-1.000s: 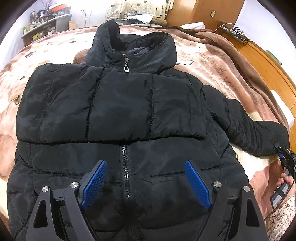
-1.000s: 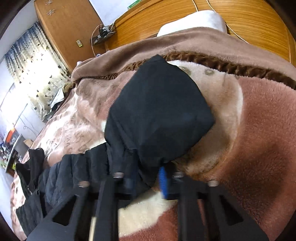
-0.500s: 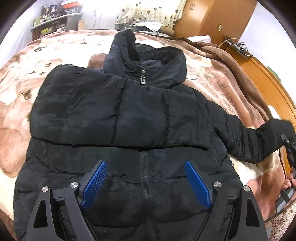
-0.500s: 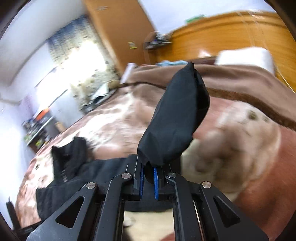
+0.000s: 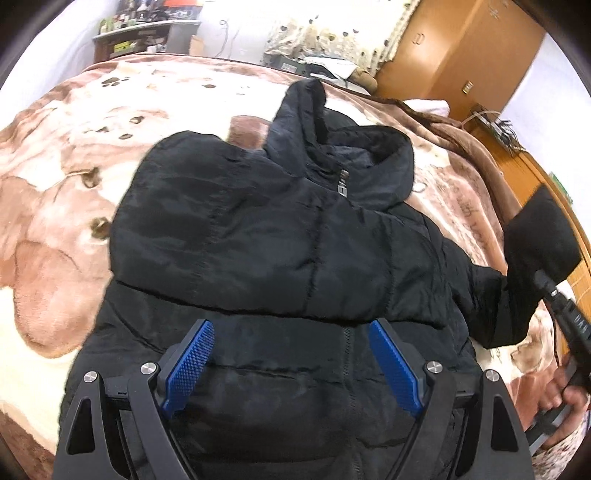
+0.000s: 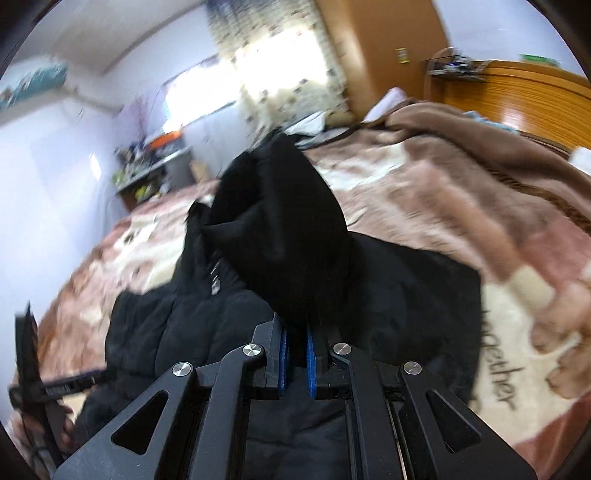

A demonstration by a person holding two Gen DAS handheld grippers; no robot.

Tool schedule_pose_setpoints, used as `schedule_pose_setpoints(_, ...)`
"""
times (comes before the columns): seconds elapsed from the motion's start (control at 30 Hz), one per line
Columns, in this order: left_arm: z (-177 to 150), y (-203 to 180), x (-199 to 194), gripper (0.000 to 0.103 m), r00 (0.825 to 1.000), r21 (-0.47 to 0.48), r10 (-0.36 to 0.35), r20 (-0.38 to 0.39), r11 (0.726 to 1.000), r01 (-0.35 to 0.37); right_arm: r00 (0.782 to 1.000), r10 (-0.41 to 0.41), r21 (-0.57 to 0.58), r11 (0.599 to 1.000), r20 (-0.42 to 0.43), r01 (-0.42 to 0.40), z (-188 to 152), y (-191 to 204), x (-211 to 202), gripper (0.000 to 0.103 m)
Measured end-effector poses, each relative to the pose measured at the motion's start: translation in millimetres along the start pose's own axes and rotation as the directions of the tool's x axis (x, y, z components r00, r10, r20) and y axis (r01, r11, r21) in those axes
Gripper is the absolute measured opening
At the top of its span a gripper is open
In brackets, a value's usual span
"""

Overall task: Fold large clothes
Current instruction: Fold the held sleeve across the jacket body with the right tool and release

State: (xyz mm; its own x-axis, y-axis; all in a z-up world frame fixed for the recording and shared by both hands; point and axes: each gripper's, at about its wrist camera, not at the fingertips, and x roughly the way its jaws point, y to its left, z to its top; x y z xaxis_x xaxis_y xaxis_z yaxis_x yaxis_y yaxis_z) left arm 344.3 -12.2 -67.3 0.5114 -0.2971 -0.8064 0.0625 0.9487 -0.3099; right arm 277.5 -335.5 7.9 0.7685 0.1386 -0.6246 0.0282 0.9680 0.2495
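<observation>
Across the middle of the bed (image 5: 55, 229), on its brown and cream blanket (image 6: 461, 221), we see the black padded jacket (image 5: 258, 240) lying front up, zipped, with its hood (image 5: 332, 147) pointing toward the far edge, where a shelf (image 5: 147, 33) and curtains stand beyond the bed. A wooden headboard (image 6: 517, 96) runs along the bed's right-hand edge in the left wrist view.

Next in size is the jacket's sleeve (image 6: 280, 236), on the headboard side. Its cuff end is raised off the blanket and stands above the jacket's body, while the rest of the sleeve trails down to the shoulder.

We hold the right tongs (image 6: 294, 363) clenched on that cuff: the blue pads (image 6: 311, 365) are nearly together with black fabric pinched between them. In the left wrist view the same tongs and the hand (image 5: 565, 402) behind them show near the bed's headboard-side edge.

The left tongs (image 5: 291, 363) hang released over the jacket's lower front, jaws spread wide on either side of the zip (image 5: 347, 354), with nothing pinched between the blue pads (image 5: 188, 365); we cannot tell whether they touch the fabric.
</observation>
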Motion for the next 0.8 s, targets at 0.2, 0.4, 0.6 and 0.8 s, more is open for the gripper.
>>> schedule_pose_setpoints(0.2,7,24,-5,0.086,1.000,-0.029,-0.001,0.002,1.000,0.002,0.994,0.031,-0.052,0.998,-0.109,-0.037,-19,34,48,0.008)
schedule_pose_setpoints(0.4,10,38,-2,0.086,1.000,-0.018,0.015,-0.008,1.000,-0.016,0.979,0.050,-0.099,0.993,-0.199,-0.071,-39,50,76,0.008)
schedule_pose_setpoints(0.6,17,31,3,0.087,0.997,-0.015,-0.074,-0.035,0.997,0.074,0.952,0.099,-0.103,0.986,-0.288,-0.134,-48,64,86,0.025)
schedule_pose_setpoints(0.8,27,1,18,0.087,0.988,0.019,-0.134,-0.079,0.991,0.136,0.948,0.123,-0.119,0.979,-0.292,-0.164,-50,67,70,0.047)
